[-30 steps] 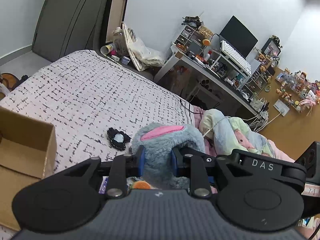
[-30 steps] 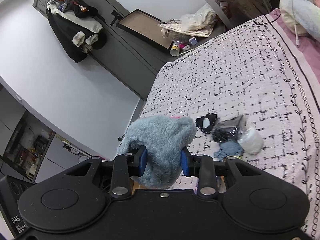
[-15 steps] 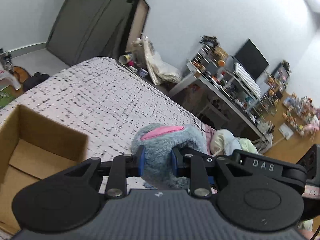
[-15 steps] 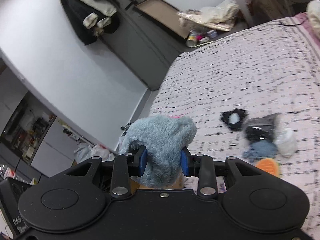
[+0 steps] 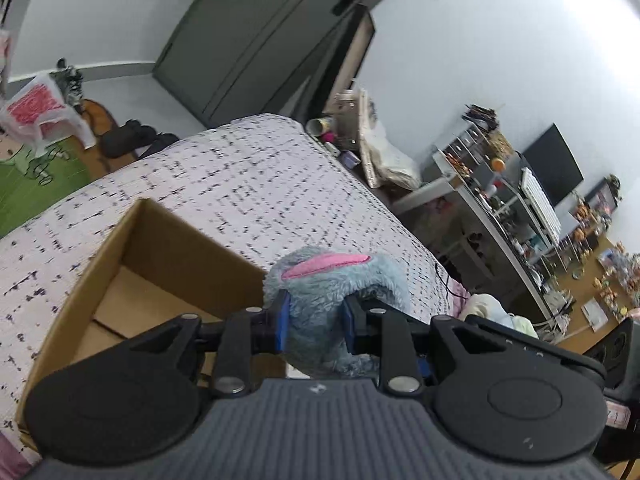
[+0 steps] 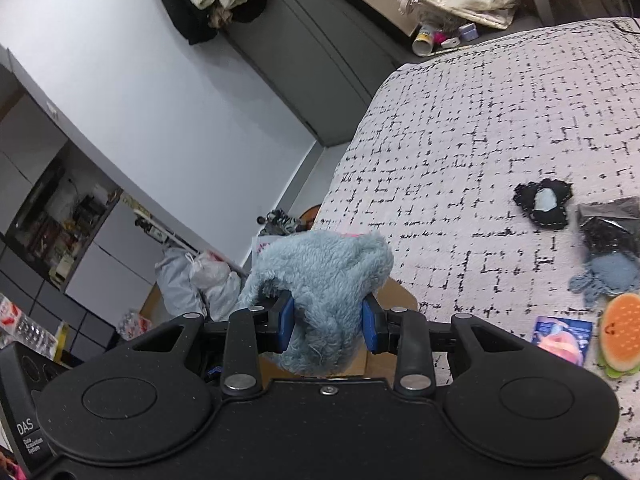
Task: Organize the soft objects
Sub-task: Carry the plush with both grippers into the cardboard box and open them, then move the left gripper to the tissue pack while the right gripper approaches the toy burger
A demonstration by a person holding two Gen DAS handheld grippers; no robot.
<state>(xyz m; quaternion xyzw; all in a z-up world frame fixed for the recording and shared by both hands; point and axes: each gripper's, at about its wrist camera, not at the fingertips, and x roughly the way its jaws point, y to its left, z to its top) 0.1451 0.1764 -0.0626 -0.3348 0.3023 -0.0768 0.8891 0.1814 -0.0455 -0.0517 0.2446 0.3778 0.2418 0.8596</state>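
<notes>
Both tongs are clamped on the same blue plush toy (image 5: 336, 300). The left gripper (image 5: 314, 326) squeezes the fur between its blue pads (image 5: 283, 322), with the toy's pink ear strip lying just past the fingertips, and the right gripper (image 6: 328, 320) pinches another fold of the same fuzzy body, which bulges up and over its fingers. The toy hangs in the air between the two, clear of the bed.

Ahead and to the left of the left gripper sits an open cardboard box (image 5: 132, 276) on the patterned bedspread (image 5: 260, 188), its inside bare as far as I can see. From the right gripper's side, a sliver of cardboard shows just beneath the toy. Off to the right of the right gripper, well apart from the box, lie the other soft bits: a black patch (image 6: 544, 204), a grey-blue knitted piece (image 6: 608, 272), a burger-shaped plush (image 6: 622, 334) and a small printed packet (image 6: 562, 336).

My reading is that this is the carry stage, with the toy nearly over the box. The next move seems to call for bringing both tongs a little further over the opening, lowering, then letting go together so the plush drops inside rather than catching on the box wall.
</notes>
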